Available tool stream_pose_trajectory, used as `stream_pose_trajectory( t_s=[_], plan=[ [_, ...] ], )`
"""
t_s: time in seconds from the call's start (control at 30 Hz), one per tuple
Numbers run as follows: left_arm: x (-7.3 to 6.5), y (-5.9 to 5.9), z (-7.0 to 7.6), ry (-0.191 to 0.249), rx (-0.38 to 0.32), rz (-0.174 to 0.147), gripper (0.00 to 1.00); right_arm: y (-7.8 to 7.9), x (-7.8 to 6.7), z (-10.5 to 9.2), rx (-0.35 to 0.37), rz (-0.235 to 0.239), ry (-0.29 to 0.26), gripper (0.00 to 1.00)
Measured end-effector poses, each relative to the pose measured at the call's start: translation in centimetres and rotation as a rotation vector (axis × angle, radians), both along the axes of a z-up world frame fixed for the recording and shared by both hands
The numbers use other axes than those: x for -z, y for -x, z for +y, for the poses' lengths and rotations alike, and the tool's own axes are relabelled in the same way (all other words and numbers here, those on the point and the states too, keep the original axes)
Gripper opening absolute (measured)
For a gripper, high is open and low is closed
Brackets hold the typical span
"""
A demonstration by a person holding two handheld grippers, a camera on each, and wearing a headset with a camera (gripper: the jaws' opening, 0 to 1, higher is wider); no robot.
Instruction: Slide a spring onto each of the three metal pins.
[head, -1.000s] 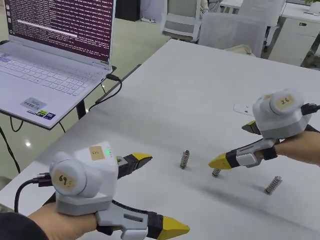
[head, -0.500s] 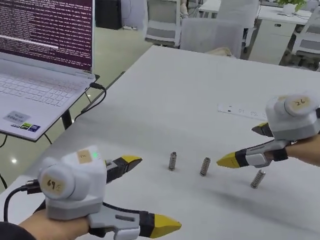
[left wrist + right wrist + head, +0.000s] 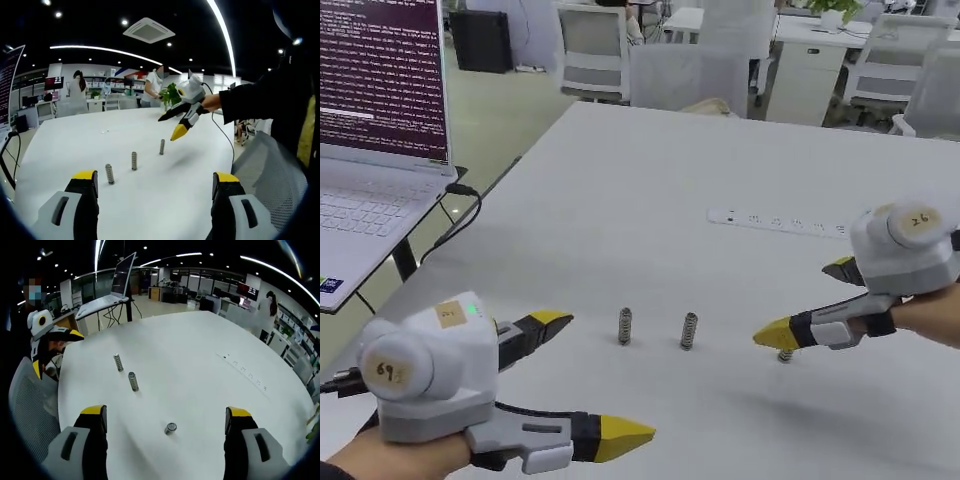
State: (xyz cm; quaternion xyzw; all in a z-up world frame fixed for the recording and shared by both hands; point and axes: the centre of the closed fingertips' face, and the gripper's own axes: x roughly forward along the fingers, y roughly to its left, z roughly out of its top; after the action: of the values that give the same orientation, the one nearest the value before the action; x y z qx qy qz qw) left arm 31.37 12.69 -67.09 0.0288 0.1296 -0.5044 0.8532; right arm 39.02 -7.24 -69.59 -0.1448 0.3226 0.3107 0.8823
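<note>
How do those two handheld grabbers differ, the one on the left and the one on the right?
The left gripper has a sticker reading 69; the right gripper has one reading 26. The left gripper hovers near the front edge of the table, back from the springs; the right gripper hovers over the end spring, which sits between its jaws in its own view. Both are white, with yellow-tipped jaws standing open.

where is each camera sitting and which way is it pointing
Head view: on the headset, facing forward and down at the table; left gripper and right gripper show.
Left gripper view: on the left gripper, facing the right gripper and a dark sleeve; own jaws open.
Right gripper view: on the right gripper, facing the left gripper and laptop; own jaws open.
Shared: all show the three springs.
</note>
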Motion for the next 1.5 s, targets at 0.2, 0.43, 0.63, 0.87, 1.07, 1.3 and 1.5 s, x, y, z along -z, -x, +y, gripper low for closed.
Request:
stream_pose_trajectory(
  t_s=[0.2,0.43,0.63,0.87,1.07,1.3,1.5],
  plan=[
    [-0.2,-0.1,-0.8,0.008,0.011,-0.003,0.93,1.9,0.1,-1.3,0.035,-0.007,-0.012,0.98],
    [-0.2,0.0,-1.2,0.009,0.022,-0.004,0.93,3.6,0.4,-2.1,0.075,-0.021,-0.046,0.98],
    [-0.2,-0.1,-1.0,0.018,0.011,0.000,0.93,5.2,0.3,-2.1,0.088,-0.043,-0.074,0.98],
    [0.0,0.1,-0.7,0.026,-0.001,0.009,0.93,6.8,-0.2,-1.2,0.086,-0.074,-0.096,0.97],
    [0.5,0.2,-0.7,0.029,-0.005,0.018,0.93,7.6,-0.3,-1.0,0.101,-0.101,-0.134,0.96],
    [0.8,0.3,-0.7,0.033,-0.008,0.025,0.92,9.0,0.6,-1.1,0.124,-0.092,-0.145,0.96],
    [1.1,0.3,-0.8,0.035,-0.008,0.033,0.92,9.7,1.3,-1.3,0.143,-0.082,-0.156,0.95]
  ],
)
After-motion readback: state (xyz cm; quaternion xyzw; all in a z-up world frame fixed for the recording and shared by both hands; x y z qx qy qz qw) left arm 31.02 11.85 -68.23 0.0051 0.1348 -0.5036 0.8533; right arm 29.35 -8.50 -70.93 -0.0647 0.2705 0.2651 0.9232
